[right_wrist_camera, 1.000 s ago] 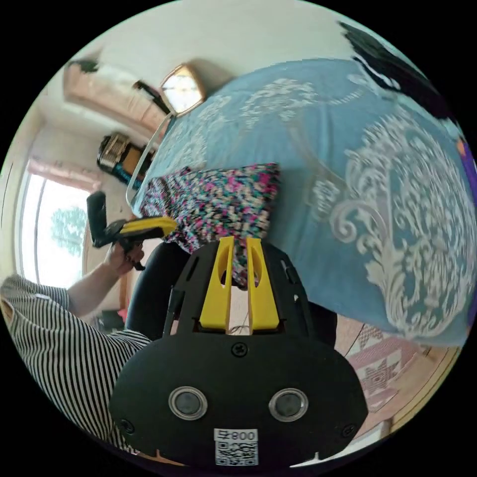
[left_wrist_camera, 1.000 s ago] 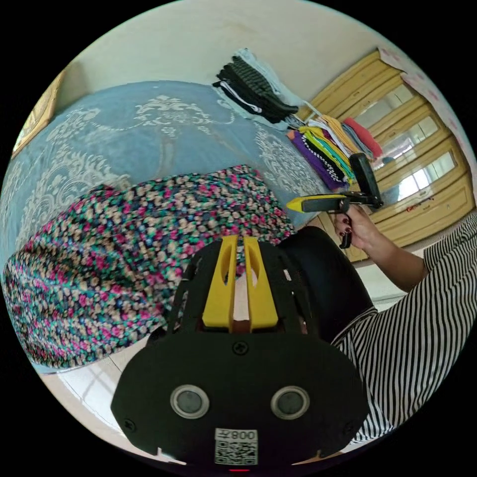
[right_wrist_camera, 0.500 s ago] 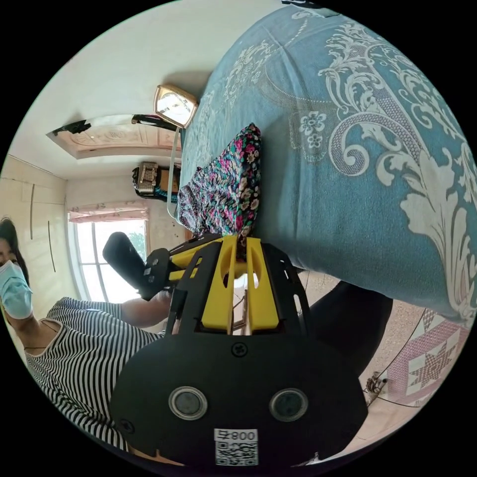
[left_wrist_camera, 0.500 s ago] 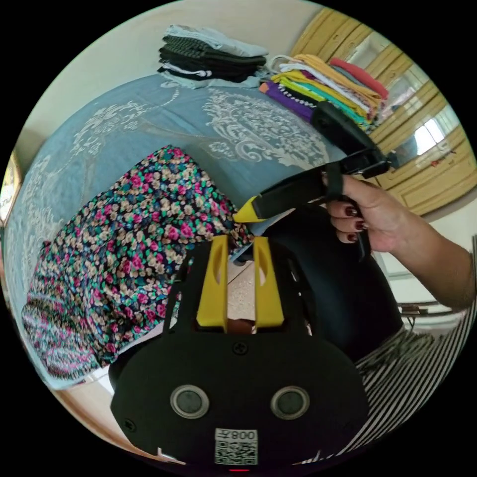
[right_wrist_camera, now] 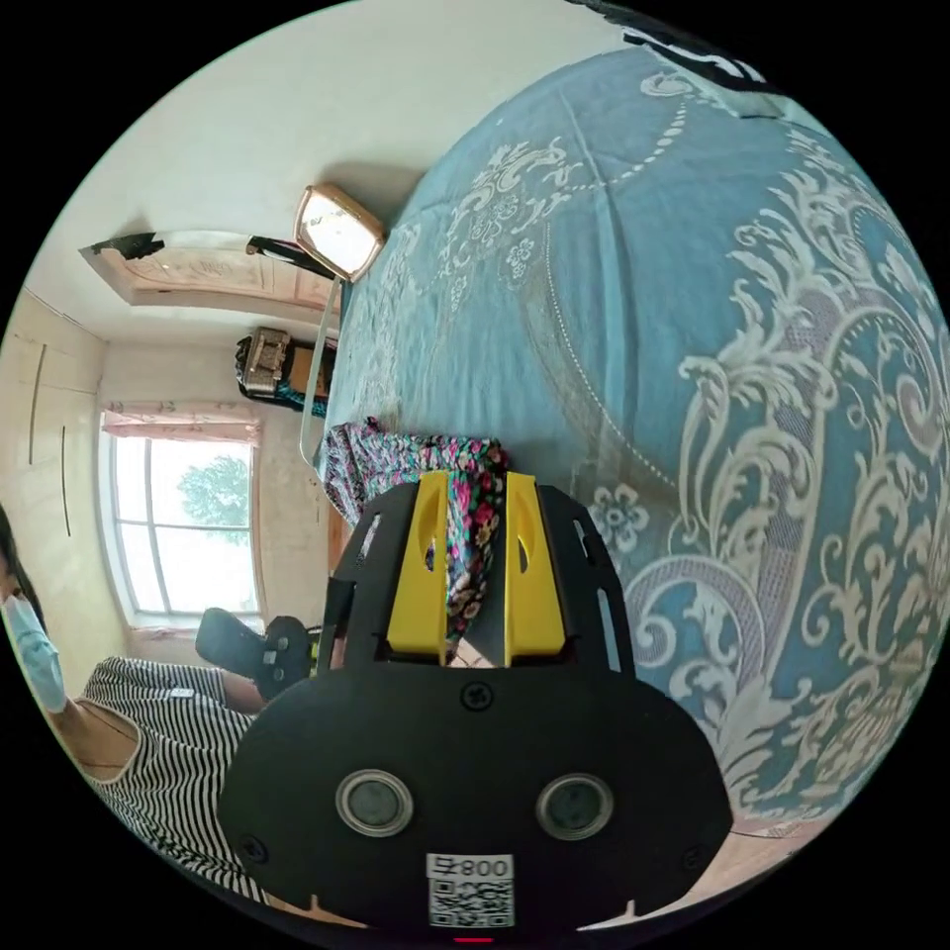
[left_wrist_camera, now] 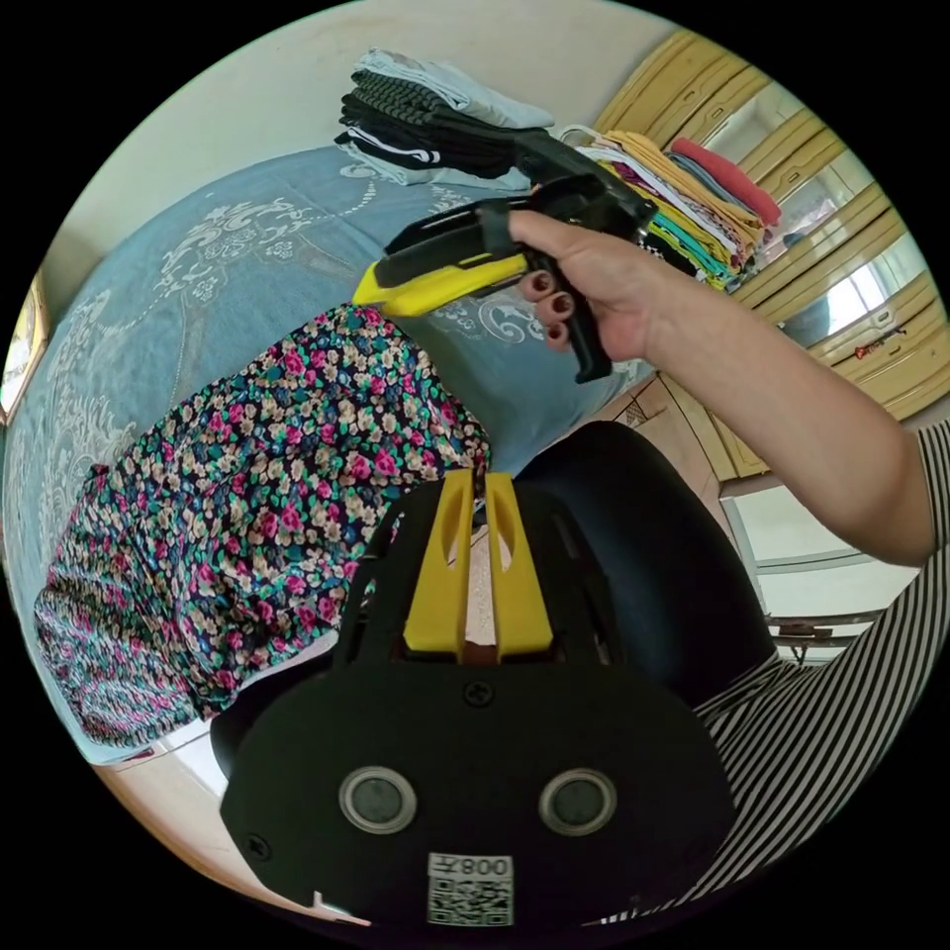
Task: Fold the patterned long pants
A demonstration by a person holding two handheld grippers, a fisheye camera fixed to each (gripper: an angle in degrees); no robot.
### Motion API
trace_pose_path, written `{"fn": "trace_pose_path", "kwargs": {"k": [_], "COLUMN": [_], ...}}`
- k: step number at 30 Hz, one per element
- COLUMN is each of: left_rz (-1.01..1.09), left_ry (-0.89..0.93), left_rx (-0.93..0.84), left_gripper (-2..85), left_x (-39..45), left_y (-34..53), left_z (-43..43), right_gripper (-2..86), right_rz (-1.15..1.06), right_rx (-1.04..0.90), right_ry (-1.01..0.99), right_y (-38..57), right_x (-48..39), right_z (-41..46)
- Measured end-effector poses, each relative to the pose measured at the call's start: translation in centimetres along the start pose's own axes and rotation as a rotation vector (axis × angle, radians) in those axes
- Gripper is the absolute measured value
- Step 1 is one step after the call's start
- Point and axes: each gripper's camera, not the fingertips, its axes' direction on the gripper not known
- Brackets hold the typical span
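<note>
Left claw (left_wrist_camera: 474,482) clenched on the floral pants (left_wrist_camera: 237,495) corner at the bed (left_wrist_camera: 198,267) edge. Right claw (right_wrist_camera: 464,485) released, jaws apart, pants fabric between them.

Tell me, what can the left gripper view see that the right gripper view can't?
Left gripper view: two stacks of folded clothes, a wooden wardrobe, and a hand holding the right gripper from outside. Right gripper view: a bright window, and cloth seen between that gripper's spread jaws. Both: the patterned pants, the blue bedspread and a striped top.
</note>
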Motion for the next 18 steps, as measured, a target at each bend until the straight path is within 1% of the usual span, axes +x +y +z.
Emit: {"fn": "trace_pose_path", "kwargs": {"k": [2,3,7,12,15,18], "left_rz": [0.005,0.007,0.026,0.06,0.118,0.168], "left_ry": [0.001,0.001,0.003,0.066,0.149,0.194], "left_rx": [0.005,0.005,0.008,0.07,0.106,0.083], "left_gripper": [2.3,2.3,2.0,1.9,1.8,1.9], "left_x": [0.0,0.0,-0.1,-0.6,-0.8,-1.0], "left_y": [0.5,0.6,1.7,2.7,3.1,3.8], "left_z": [0.1,0.1,0.2,-0.8,-1.0,0.2], "right_gripper": [8.3,7.6,4.5,2.4,2.1,2.0], "right_rz": [0.006,0.012,0.006,0.041,0.102,0.191], "right_rx": [-0.054,-0.052,-0.069,0.045,0.106,0.149], "right_ry": [0.033,0.03,-0.024,-0.133,-0.115,-0.12], "right_y": [-0.8,-1.1,-1.7,-0.5,1.0,2.9], "right_x": [-0.1,0.0,0.1,0.8,1.8,3.2], "right_z": [0.6,0.4,-0.6,-5.7,-8.9,-11.1]}}
